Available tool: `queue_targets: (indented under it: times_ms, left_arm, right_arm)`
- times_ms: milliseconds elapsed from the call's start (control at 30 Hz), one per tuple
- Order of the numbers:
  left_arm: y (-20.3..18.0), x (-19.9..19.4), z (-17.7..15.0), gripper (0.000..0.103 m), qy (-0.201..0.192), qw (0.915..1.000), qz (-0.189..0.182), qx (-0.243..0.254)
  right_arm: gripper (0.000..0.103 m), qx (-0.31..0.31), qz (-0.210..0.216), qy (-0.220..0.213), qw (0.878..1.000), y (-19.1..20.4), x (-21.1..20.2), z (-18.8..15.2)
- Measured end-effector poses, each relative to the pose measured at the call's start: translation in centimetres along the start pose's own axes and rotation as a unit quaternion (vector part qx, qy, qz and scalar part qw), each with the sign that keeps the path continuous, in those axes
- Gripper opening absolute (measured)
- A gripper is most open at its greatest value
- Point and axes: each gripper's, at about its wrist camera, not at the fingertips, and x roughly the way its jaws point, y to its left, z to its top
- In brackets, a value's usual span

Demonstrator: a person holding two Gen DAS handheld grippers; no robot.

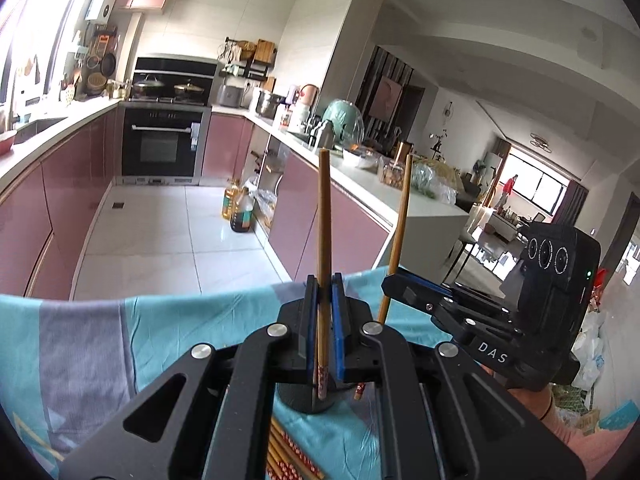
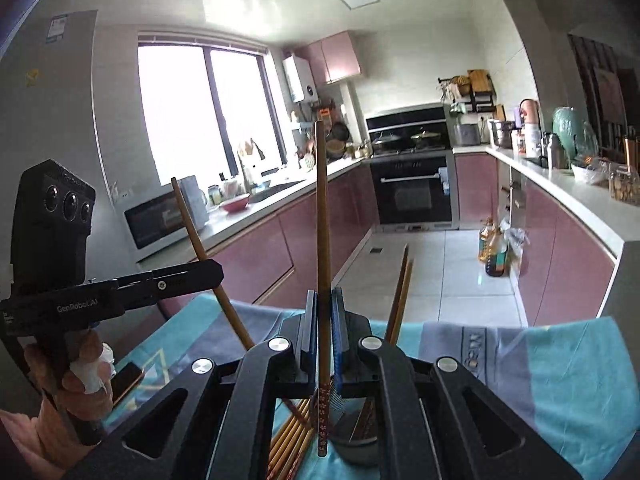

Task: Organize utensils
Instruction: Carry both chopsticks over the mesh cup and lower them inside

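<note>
Chopsticks stand upright, one (image 1: 322,216) pinched in the left gripper (image 1: 323,320) fingers, another (image 2: 322,240) in the right gripper (image 2: 323,336) fingers, above a dark round holder (image 1: 308,398). More chopsticks (image 2: 290,436) lie on the turquoise cloth (image 1: 168,332) covering the surface. "DAS" and "GenRobot.AI" mark the grippers.

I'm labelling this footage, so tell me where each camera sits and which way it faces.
Left wrist: on the left claw, looking along its chopstick at the oven; the right claw and hand show on the right.
Right wrist: on the right claw, looking along its chopstick toward the window; the left claw and hand show on the left.
Shared: oven, oil bottles, teal cloth, both chopsticks.
</note>
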Motion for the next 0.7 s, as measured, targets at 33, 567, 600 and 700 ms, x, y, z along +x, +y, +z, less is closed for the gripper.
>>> queue_targets:
  times_ms: [33,567,600,700]
  left_arm:
    - [0.0,0.1,0.3,0.007,-0.002,1.0,0.0,0.001]
    - [-0.6,4.3,-0.3,0.007,0.04,0.9986,0.023,0.025]
    - [-0.4,4.6,-0.5,0.007,0.042,0.9985,0.024,0.026]
    - [0.1,5.3,-0.9,0.007,0.051,0.998,0.025,0.028]
  right_arm:
    - [0.006,0.001,-0.001,-0.003,1.0,-0.1,0.0,-0.1]
    - [0.006,-0.007,-0.037,0.016,0.999,-0.8,3.1,-1.9]
    - [0.006,-0.008,-0.038,0.017,0.999,-0.8,3.2,-1.9]
    - [0.006,-0.011,-0.041,0.02,0.999,-0.8,3.5,-2.2]
